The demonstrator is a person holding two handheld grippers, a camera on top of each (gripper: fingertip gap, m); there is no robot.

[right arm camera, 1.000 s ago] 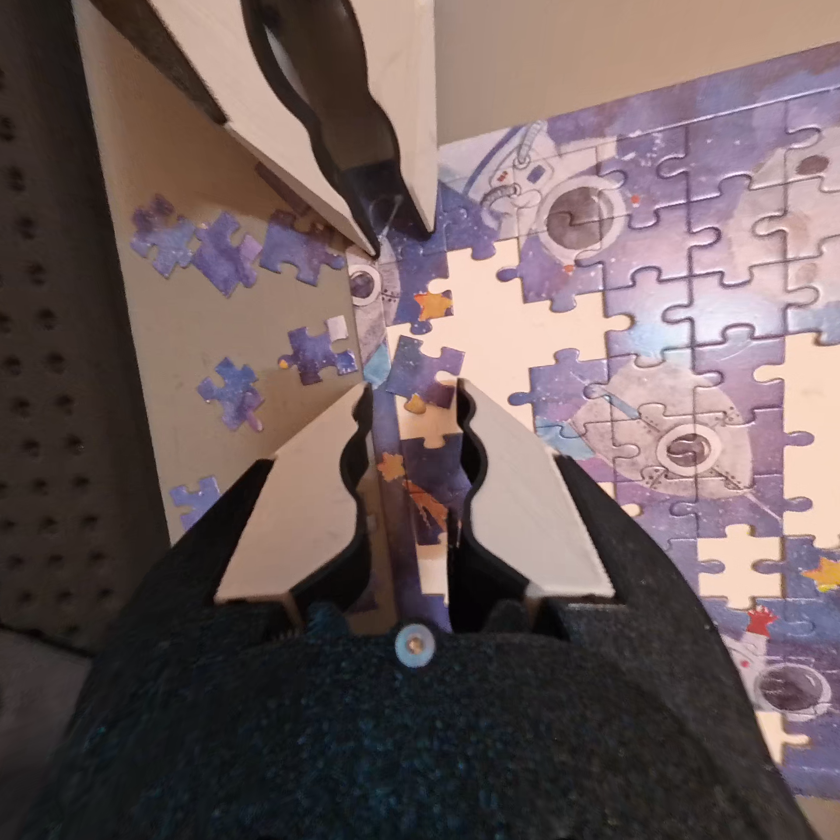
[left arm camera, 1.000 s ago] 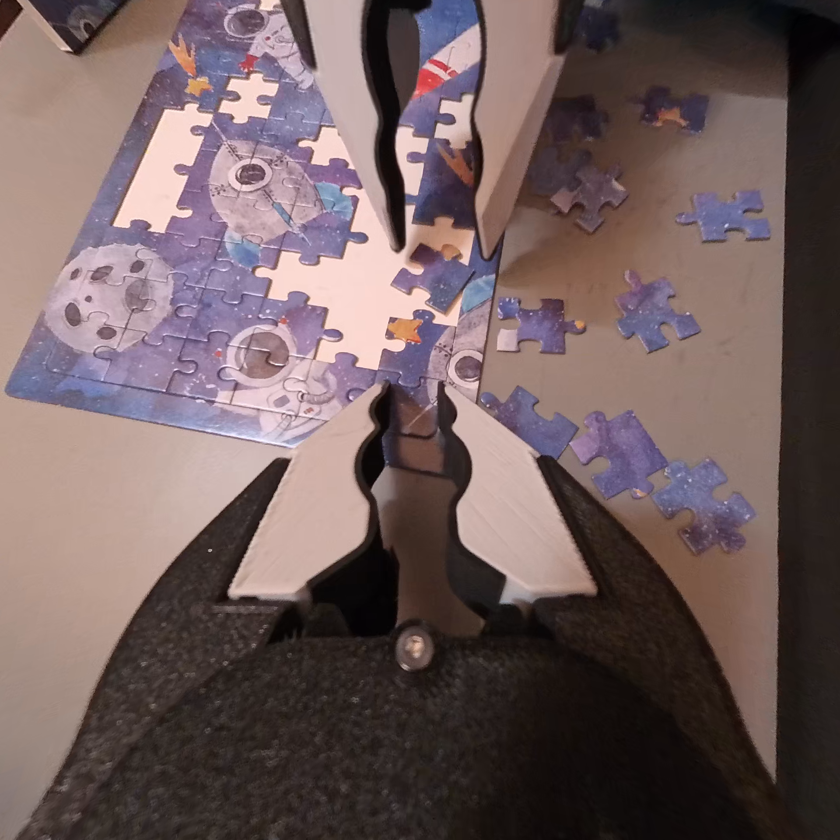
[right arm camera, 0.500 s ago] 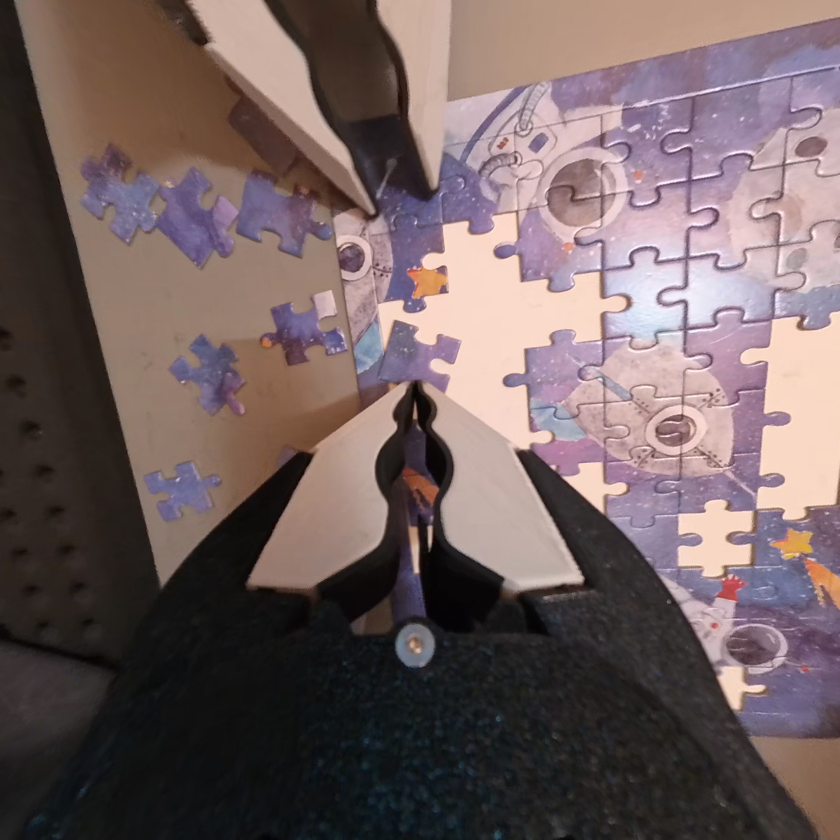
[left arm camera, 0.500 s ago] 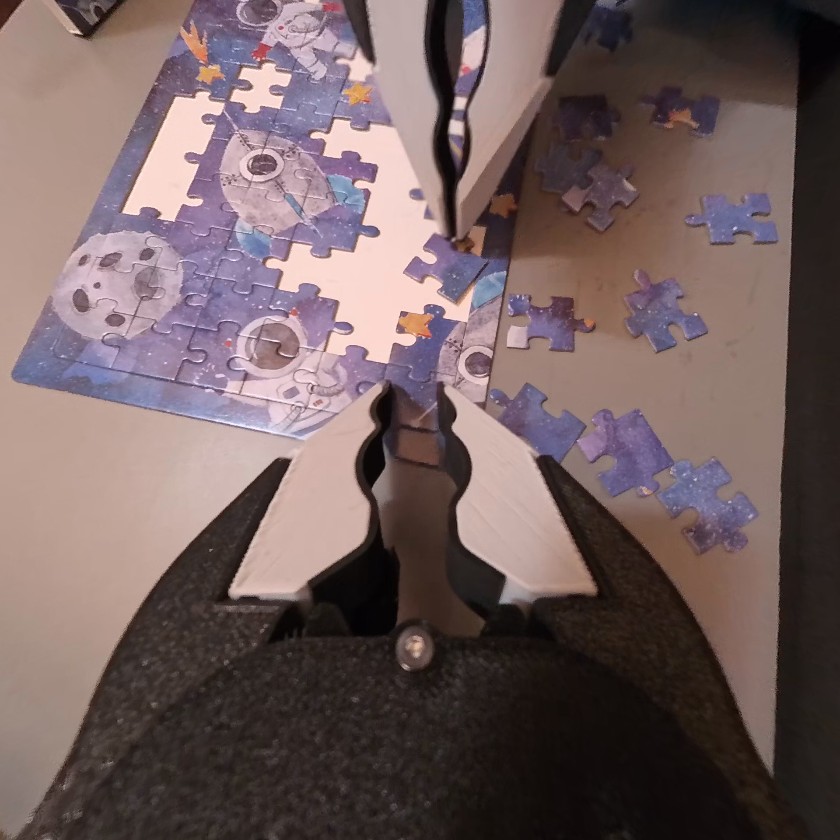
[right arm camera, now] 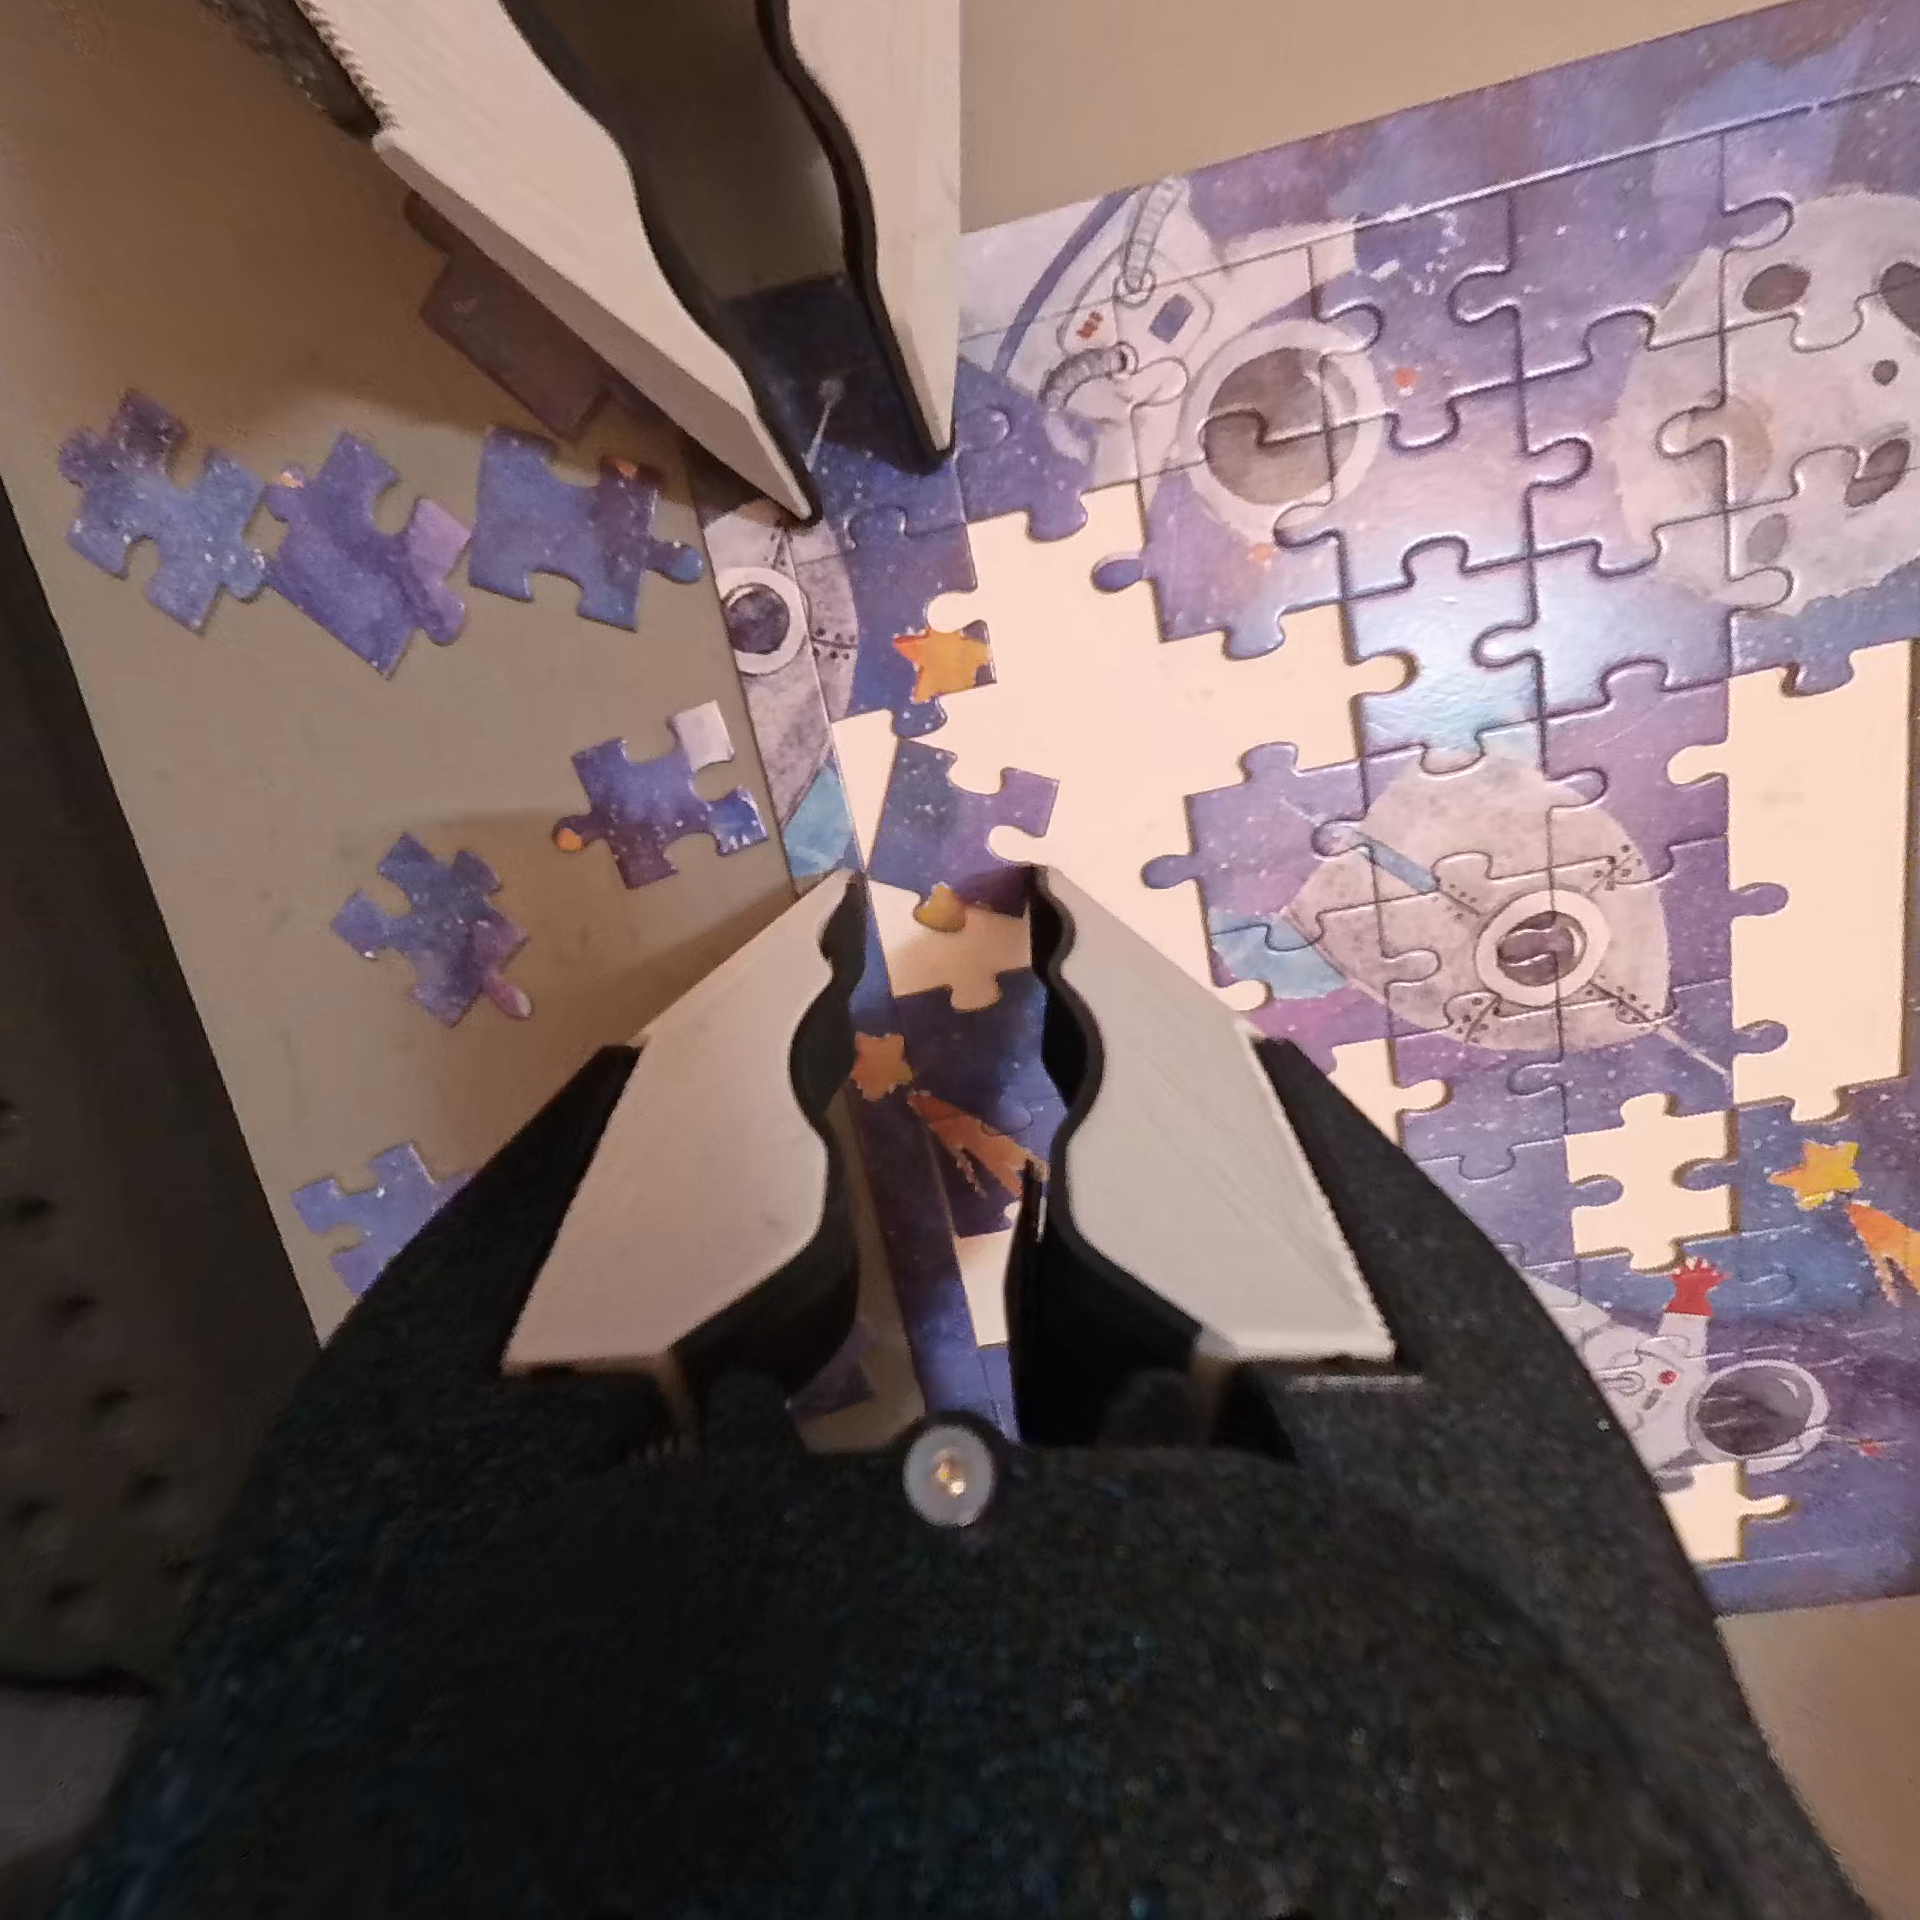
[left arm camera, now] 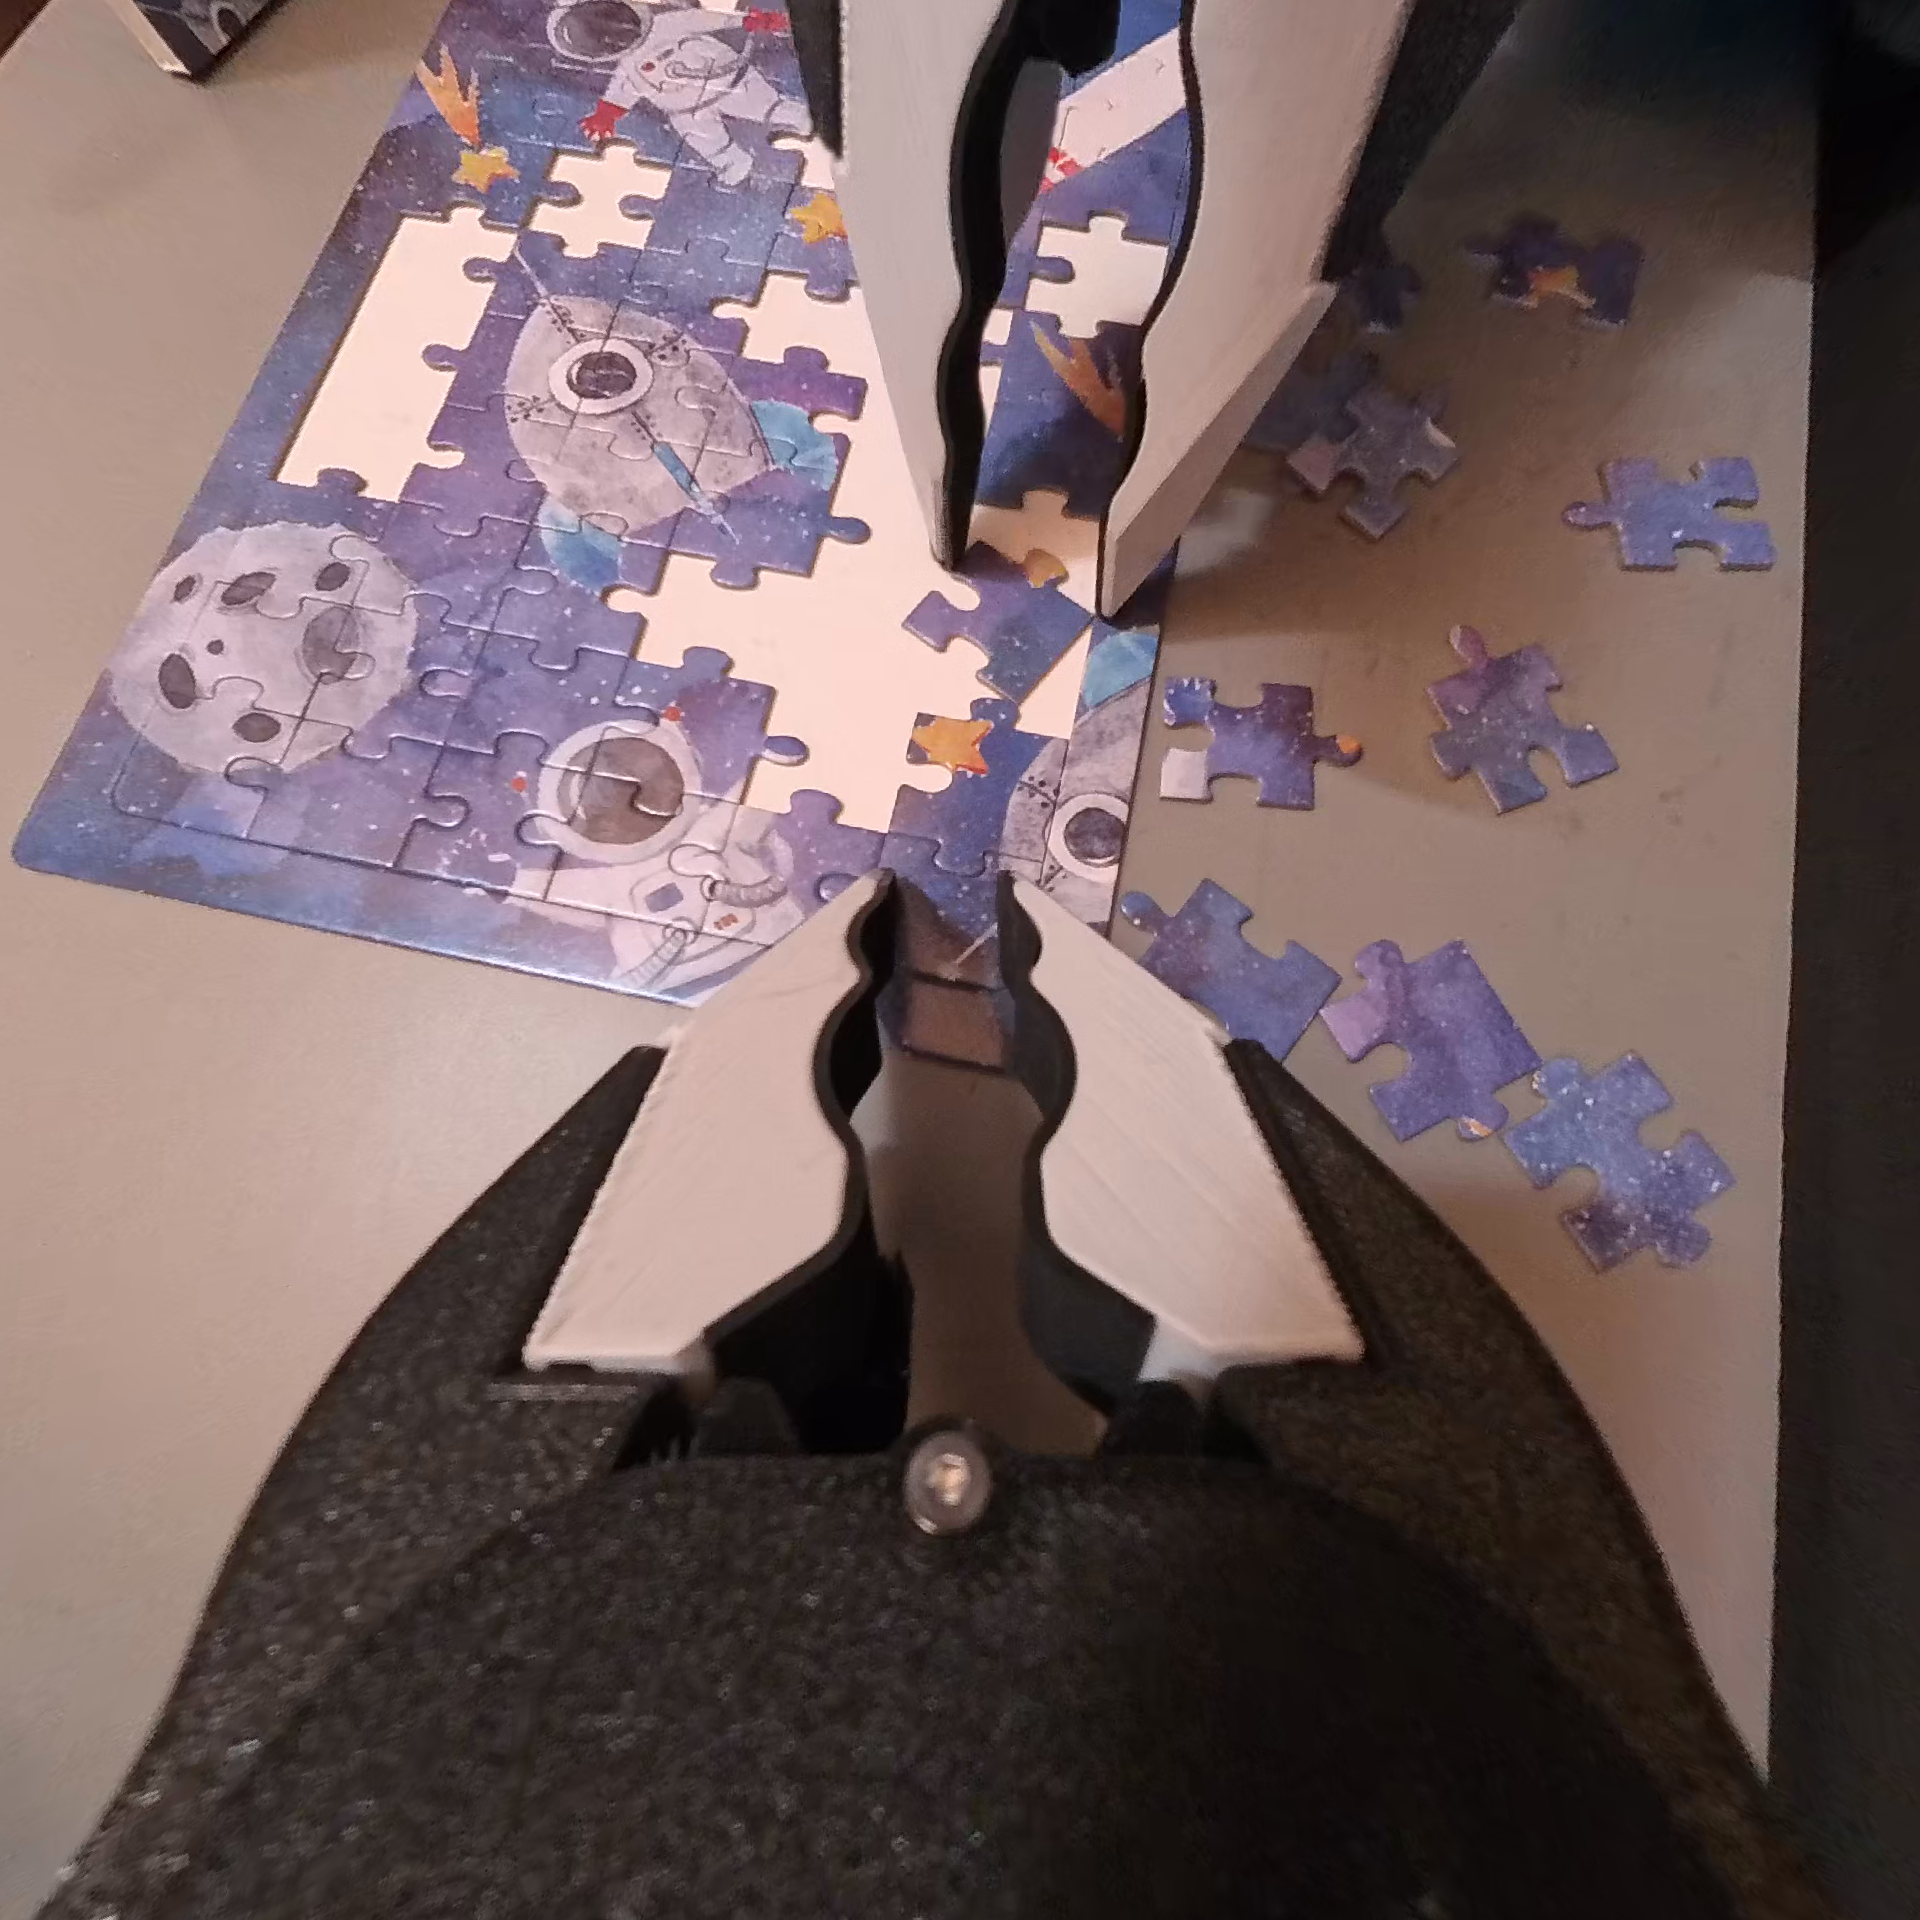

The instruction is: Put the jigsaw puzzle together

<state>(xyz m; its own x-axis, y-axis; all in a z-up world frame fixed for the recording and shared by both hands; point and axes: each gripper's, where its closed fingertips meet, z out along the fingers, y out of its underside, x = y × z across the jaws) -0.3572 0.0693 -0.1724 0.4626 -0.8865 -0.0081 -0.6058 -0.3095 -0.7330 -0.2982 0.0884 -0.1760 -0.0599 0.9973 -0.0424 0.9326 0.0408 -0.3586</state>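
A flat cardboard jigsaw puzzle (left arm camera: 582, 582) printed with a blue-and-purple space scene — grey cratered moons, round portholes, orange stars — lies partly assembled on the beige tabletop (left arm camera: 260, 1195). Several pale gaps show where pieces are missing, the largest running through the middle toward the puzzle's edge nearest the loose pieces. No brand, label or readable writing shows on the puzzle or on the tools.

The left gripper (left arm camera: 945, 883), white fingers on a black speckled body, has its jaws parted with nothing between them; its tips sit over the near border of the puzzle. The right gripper (right arm camera: 945, 883), built the same way, reaches in from the opposite side with its jaws also apart and holding nothing. In the left wrist view its tips come down on either side of a loose blue-purple puzzle piece with an orange corner (left arm camera: 1003, 634), which lies tilted in the big gap, not locked to its neighbours. The right wrist view shows that same piece just ahead of the fingertips.

Beside the puzzle, a scatter of loose blue-purple pieces (left arm camera: 1496, 727) rests on the tabletop, well apart from the grippers — three of them (left arm camera: 1444, 1039) lie touching in a row near the left gripper. A corner of a dark box (left arm camera: 197, 31) sits at the far edge in the left wrist view.
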